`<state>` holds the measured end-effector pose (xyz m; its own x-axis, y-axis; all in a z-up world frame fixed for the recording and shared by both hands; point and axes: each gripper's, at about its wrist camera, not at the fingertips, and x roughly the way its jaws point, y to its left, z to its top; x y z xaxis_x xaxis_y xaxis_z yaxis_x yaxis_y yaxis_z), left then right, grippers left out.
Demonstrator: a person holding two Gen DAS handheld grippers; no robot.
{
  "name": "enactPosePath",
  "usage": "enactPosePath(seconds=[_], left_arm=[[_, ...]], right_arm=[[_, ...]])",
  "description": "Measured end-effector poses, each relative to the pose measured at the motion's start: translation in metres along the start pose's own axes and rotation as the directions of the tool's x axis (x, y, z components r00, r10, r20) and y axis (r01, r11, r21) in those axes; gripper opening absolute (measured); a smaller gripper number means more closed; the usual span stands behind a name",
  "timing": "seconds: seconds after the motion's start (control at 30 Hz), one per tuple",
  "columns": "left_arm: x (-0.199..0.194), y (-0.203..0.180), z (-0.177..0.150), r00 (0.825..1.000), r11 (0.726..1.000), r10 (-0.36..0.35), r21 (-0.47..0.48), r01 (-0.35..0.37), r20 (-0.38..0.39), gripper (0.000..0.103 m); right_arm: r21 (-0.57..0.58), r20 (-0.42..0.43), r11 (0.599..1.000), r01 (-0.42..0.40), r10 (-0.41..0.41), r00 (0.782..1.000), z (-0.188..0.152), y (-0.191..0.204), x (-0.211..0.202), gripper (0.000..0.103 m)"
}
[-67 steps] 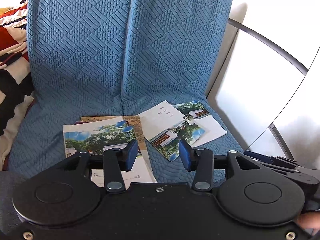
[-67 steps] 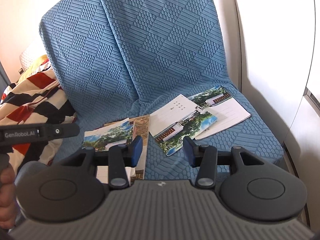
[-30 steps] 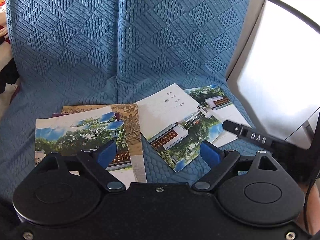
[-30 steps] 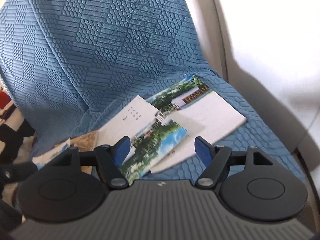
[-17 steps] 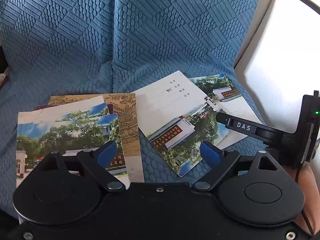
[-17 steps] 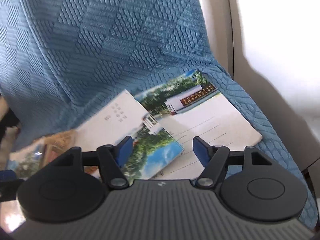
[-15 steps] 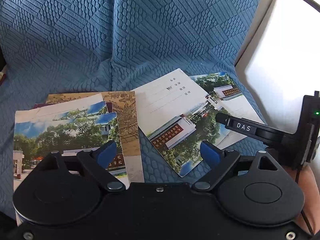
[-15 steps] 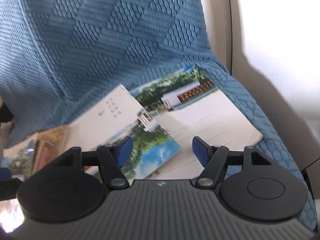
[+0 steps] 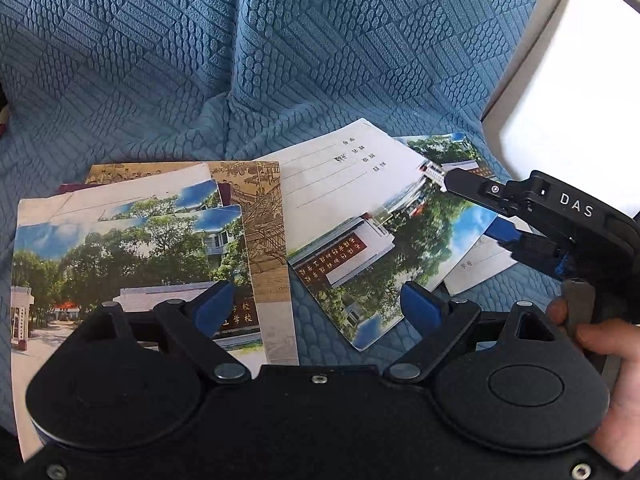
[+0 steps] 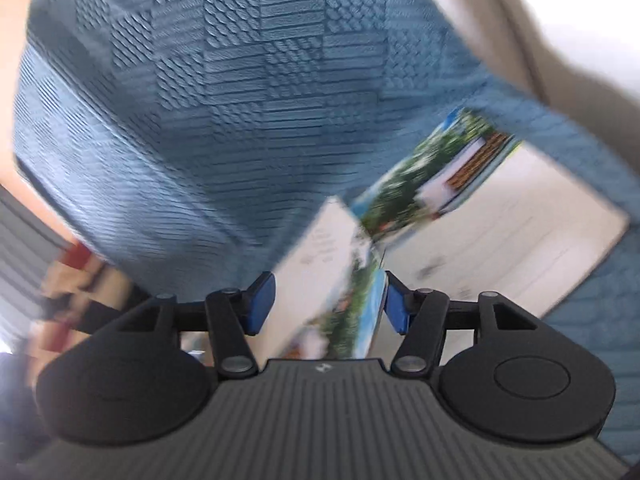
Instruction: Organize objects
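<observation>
right gripper [image 9: 472,208] label "das" | jaws closing around postcard [image 10: 344,308] | left gripper [image 9: 316,308] wide

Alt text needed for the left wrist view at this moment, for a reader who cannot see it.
Postcards lie fanned on a blue quilted seat cover: a left stack with tree photos, and a right pair. The left gripper hangs open above them, while the right gripper straddles the right pair's edge.

1. Left gripper [image 9: 316,307]: black housing, two round side discs, silver pivot screws, blue fingertip pads.
2. Right gripper [image 10: 325,302]: ribbed grey top plate, black linkage arms, blue pads.
3. White "DAS" lettering along one black finger.
</observation>
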<state>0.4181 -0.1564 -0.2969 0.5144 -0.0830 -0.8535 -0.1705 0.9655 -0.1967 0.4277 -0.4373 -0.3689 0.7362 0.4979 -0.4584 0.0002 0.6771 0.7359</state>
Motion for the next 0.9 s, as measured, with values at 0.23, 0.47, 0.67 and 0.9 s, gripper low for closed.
enactPosePath(seconds=[0.23, 0.47, 0.67, 0.9], left_arm=[[-0.009, 0.006, 0.002, 0.999, 0.998, -0.048, -0.047, 0.048, 0.004, 0.090], [-0.019, -0.007, -0.001, 0.965, 0.964, -0.262, -0.039, 0.262, -0.009, 0.090], [0.000, -0.001, -0.002, 0.910, 0.896, -0.412, -0.199, 0.397, -0.042, 0.088], [0.030, 0.017, -0.011, 0.836, 0.773, -0.546, -0.420, 0.476, -0.059, 0.087]], right_arm=[[-0.011, -0.079, 1.000, 0.021, -0.022, 0.997, -0.007, 0.006, 0.022, 0.025], [0.008, 0.025, 1.000, -0.024, 0.024, 0.999, -0.004, 0.017, 0.009, 0.004], [0.076, 0.019, 0.996, -0.048, 0.046, 0.999, -0.001, 0.016, 0.009, 0.004], [0.186, 0.025, 0.975, -0.122, 0.119, 0.993, -0.001, 0.000, 0.004, 0.004]])
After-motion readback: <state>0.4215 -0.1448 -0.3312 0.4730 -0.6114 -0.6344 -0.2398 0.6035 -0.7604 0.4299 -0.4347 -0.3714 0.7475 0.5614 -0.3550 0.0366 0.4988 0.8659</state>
